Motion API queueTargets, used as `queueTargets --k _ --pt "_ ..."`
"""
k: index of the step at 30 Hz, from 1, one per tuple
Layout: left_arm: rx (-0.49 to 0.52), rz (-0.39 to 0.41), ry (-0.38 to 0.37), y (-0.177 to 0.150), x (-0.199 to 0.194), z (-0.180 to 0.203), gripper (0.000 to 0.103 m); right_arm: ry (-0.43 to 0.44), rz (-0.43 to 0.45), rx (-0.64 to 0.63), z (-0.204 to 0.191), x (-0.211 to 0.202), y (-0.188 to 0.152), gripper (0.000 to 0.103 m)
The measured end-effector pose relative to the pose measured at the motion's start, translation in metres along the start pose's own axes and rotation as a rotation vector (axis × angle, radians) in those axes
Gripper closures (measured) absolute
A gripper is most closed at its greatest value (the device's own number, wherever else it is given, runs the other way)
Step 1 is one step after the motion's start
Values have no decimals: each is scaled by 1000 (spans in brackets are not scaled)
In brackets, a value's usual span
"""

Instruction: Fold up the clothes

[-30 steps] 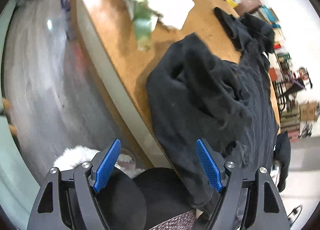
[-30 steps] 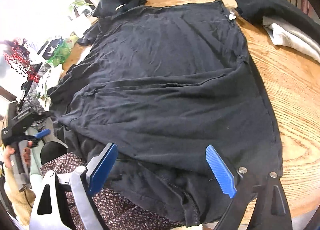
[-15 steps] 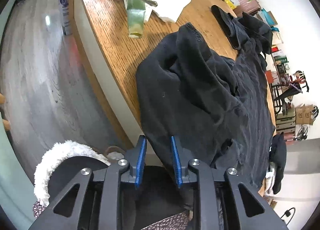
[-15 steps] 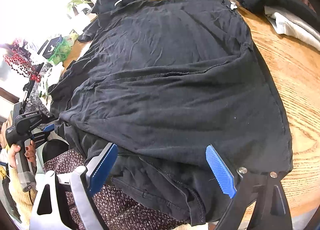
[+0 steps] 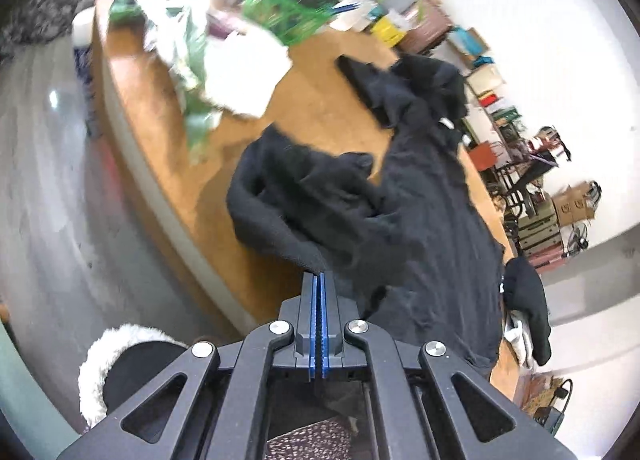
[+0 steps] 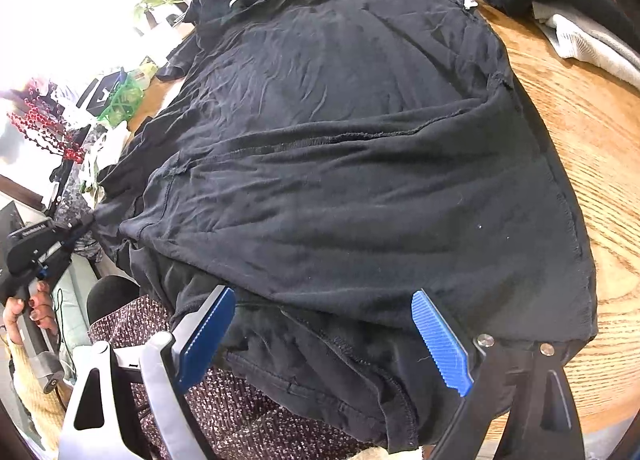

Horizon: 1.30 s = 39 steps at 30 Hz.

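Your left hand-held gripper (image 5: 318, 280) has just clamped on a corner of the black shirt (image 6: 352, 164), which lies spread on the counter (image 6: 592, 108), near hem hanging off; the right hand-held gripper (image 6: 328, 334) gapes over that hem, gripping nothing. The fabric looks soft and limp, so pinch seams; free counter lies right

The left wrist view looks down along its fingers from the oak-coloured wooden tabletop (image 5: 320, 100) edge, close over the crumpled black cotton garment (image 5: 432, 228). The right wrist view faces steeply down across that same spread garment (image 6: 340, 164) and tabletop (image 6: 600, 120), equally near.
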<state>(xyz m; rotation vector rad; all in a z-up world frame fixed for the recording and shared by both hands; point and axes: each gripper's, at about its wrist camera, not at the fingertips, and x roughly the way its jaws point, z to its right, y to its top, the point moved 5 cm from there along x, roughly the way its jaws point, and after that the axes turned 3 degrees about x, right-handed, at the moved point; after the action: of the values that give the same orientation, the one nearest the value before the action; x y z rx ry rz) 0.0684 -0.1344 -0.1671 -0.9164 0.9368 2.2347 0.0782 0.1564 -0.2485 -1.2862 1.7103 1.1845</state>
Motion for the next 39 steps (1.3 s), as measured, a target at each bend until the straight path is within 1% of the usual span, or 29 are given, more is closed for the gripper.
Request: queueTargets --k 4,8,10,12,16,22,25,29,31,32,34,35,36,37,38,39 --pt "71 37 -57 3 -9 22 102 1 -3 10 2 1 -1 11" --pt "178 70 -105 1 -19 55 102 3 -6 18 4 3 -2 11" --pt "250 73 -131 -3 -21 76 102 3 -8 20 4 4 -2 11" --pt "337 64 -132 -11 -19 96 102 2 -10 20 4 5 -3 11" --pt "486 -3 -114 -36 1 129 102 1 -10 18 4 5 -3 10" --pt "607 -129 -48 -74 41 140 102 5 -8 24 5 5 -3 10" --pt "608 -196 -22 -86 57 133 102 4 -6 29 7 4 -3 10" --pt "597 -295 44 -101 77 119 101 -1 -7 27 6 5 -2 10" --pt "590 -332 53 -106 82 113 99 -5 -8 24 6 5 -2 10" --pt "587 -341 46 -108 82 112 96 -6 -9 24 5 6 -2 10" --pt "571 -336 -34 -108 73 116 80 -6 -9 25 5 6 -2 10" --pt "562 -333 -79 -107 68 119 58 -6 -9 25 5 6 -2 10" --pt "548 -324 -130 -105 61 121 39 -7 -9 25 5 6 -1 10" --pt "531 -314 -183 -101 53 124 34 -6 -10 25 5 6 -1 9" --pt "513 -303 -237 -98 45 126 32 -6 -10 24 5 6 -1 9" --pt "493 -274 -258 -91 36 124 32 -6 -10 24 5 6 -1 9"
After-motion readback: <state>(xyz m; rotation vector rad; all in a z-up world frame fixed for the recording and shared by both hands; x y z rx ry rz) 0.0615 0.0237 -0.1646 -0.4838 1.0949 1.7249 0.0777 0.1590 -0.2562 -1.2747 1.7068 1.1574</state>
